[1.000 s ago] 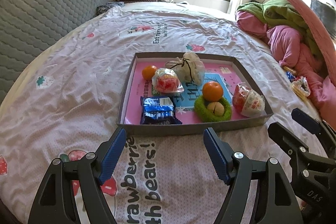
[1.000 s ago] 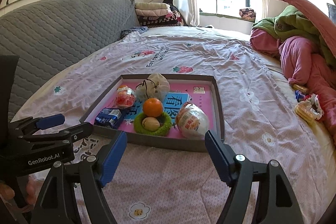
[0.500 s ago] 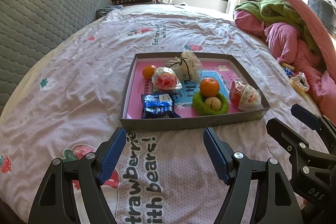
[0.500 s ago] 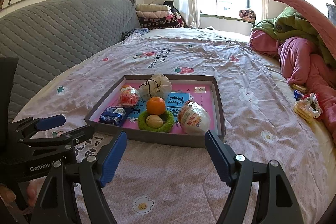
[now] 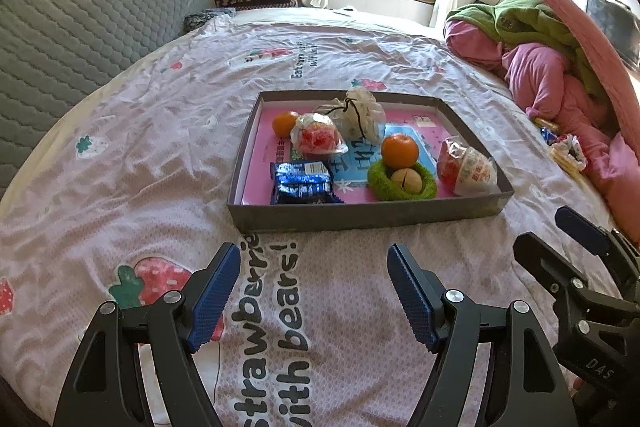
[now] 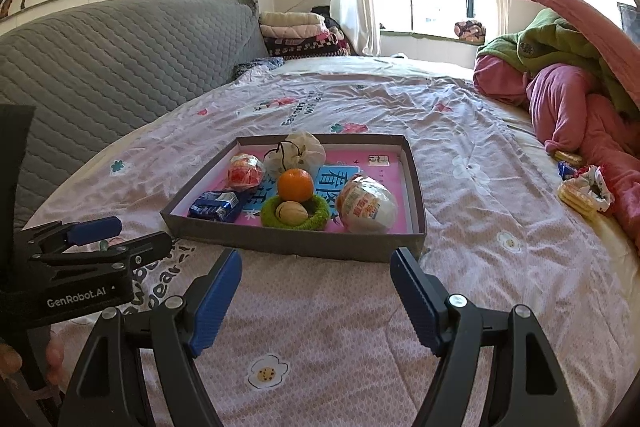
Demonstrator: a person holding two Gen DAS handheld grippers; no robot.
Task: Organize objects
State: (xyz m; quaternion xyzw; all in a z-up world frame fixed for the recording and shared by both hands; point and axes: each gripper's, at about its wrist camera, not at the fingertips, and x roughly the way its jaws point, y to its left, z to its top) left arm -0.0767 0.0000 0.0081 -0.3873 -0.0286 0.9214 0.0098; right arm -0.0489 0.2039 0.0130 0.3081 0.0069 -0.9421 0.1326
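A grey shallow box (image 5: 360, 219) (image 6: 296, 241) with a pink floor lies on the bed. In it are a blue snack packet (image 5: 303, 183) (image 6: 218, 205), a green ring (image 5: 400, 183) (image 6: 296, 213) holding a walnut, an orange (image 5: 399, 150) (image 6: 295, 184), a second orange (image 5: 285, 123), two wrapped snacks (image 5: 318, 139) (image 5: 466, 167) (image 6: 366, 205) and a white drawstring pouch (image 5: 362, 117) (image 6: 296, 151). My left gripper (image 5: 314, 287) and right gripper (image 6: 316, 291) are both open and empty, just short of the box's near wall. The right gripper also shows in the left wrist view (image 5: 576, 267), the left gripper in the right wrist view (image 6: 92, 239).
The bed has a pink printed sheet (image 5: 140, 167). A grey quilted headboard (image 6: 100, 67) is at the left. Pink and green bedding (image 6: 580, 87) is piled at the right, with loose snack packs and a scrunchie (image 6: 584, 189) beside it. Folded blankets (image 6: 300, 35) are stacked at the far end.
Both grippers have drawn back a little from the box and tilted up, so the box sits farther away. The jaws stay open and the items in the box have not moved.
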